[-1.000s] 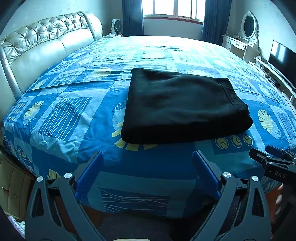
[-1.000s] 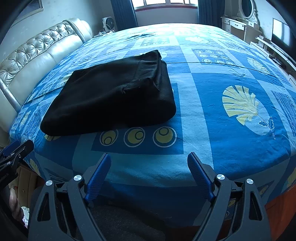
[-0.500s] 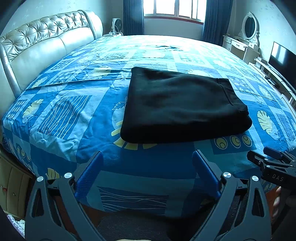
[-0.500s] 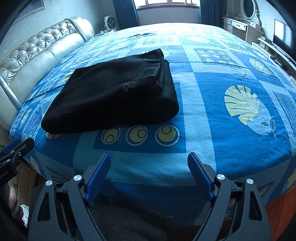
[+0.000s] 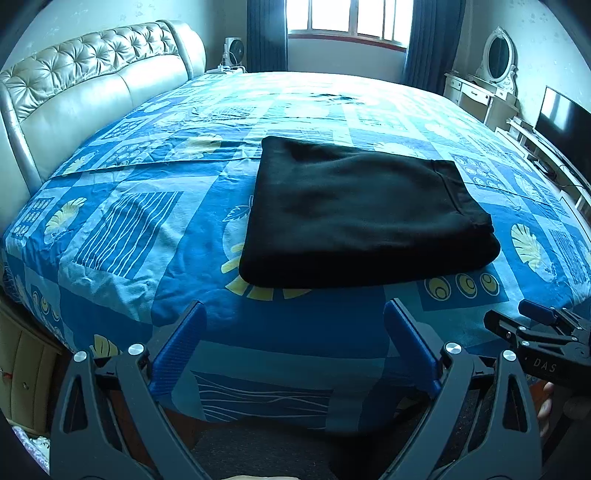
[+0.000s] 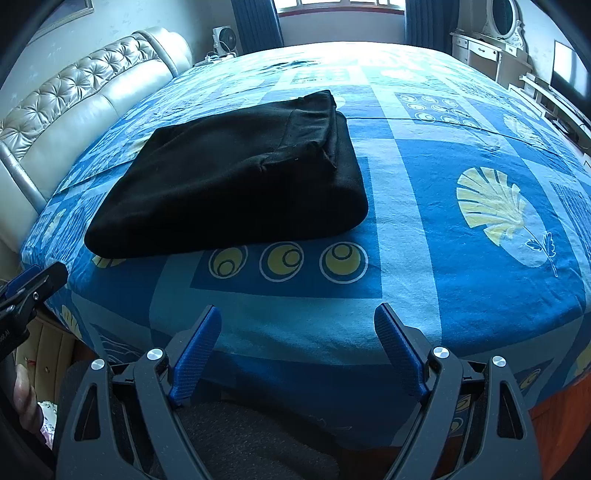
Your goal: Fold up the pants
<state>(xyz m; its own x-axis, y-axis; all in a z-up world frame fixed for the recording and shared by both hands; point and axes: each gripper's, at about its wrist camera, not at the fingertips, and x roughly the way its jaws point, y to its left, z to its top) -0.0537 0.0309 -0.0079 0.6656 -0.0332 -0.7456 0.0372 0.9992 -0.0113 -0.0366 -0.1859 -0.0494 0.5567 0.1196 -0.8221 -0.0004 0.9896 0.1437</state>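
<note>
The black pants [image 5: 354, 214] lie folded in a flat rectangle on the blue patterned bedspread [image 5: 129, 229], near the bed's front edge. They also show in the right wrist view [image 6: 236, 184], with the waistband end at the far right. My left gripper [image 5: 295, 314] is open and empty, held off the bed's front edge, short of the pants. My right gripper [image 6: 297, 317] is open and empty, also off the front edge, to the right of the pants. Each gripper shows at the edge of the other's view.
A padded beige headboard [image 5: 74, 99] runs along the left. A white dresser with an oval mirror [image 5: 495, 81] and a TV [image 5: 561, 118] stand at the right. A window with dark curtains [image 5: 347, 22] is at the far wall. A wooden nightstand [image 5: 18, 376] stands at the lower left.
Both grippers have drawn back and risen slightly from the bed; the pants have not moved. Both stay open.
</note>
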